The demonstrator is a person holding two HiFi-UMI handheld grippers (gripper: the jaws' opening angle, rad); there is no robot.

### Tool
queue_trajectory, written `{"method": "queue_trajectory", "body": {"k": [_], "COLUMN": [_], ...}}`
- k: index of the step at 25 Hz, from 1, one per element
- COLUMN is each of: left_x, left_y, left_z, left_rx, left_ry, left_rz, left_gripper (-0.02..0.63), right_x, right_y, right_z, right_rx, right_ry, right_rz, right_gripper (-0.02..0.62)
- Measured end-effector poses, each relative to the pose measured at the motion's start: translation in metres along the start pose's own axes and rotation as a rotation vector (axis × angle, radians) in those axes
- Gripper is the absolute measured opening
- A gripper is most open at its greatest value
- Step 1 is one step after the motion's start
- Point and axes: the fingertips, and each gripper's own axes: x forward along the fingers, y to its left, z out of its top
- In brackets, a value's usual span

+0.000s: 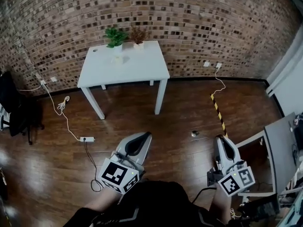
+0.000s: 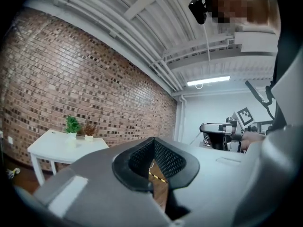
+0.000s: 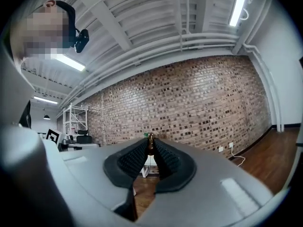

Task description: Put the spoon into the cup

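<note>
Across the wood floor, the table [image 1: 142, 66] stands well off; my right gripper [image 3: 150, 144] pinches what I take for the spoon [image 3: 150, 136], left gripper [image 2: 152, 140] closed empty, so delivery remains.

The head view looks steeply down from above, with the left gripper [image 1: 143, 136] and right gripper [image 1: 222, 139] close below and the table [image 1: 142, 67] far ahead. Each gripper view looks level along its own jaws, close up. All three share the table and the wall [image 1: 199, 27].
</note>
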Motion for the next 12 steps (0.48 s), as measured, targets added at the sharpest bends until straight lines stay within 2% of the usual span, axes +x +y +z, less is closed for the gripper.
{"method": "queue_trajectory", "body": {"k": [4,8,12], "left_x": [0.001,0.005,0.022], "left_y": [0.015,0.028,0.044], "left_z": [0.0,-0.012,-0.005], "left_rx": [-0.03,-0.018,-0.022], "left_ry": [0.003,0.0,-0.003], "left_rz": [0.049,0.094,0.159], "left_gripper": [-0.006,-0.006,-0.006], "right_x": [0.025,0.052,0.08], "right_y": [0.003,-0.002,-0.018], "right_z": [-0.003,-0.01,-0.009], "right_rx": [-0.004,-0.003,0.007], "right_ry": [0.023,0.033,0.037], "right_rz": [0.043,0.101,0.144], "right_gripper": [0.044,0.044,0.044]}}
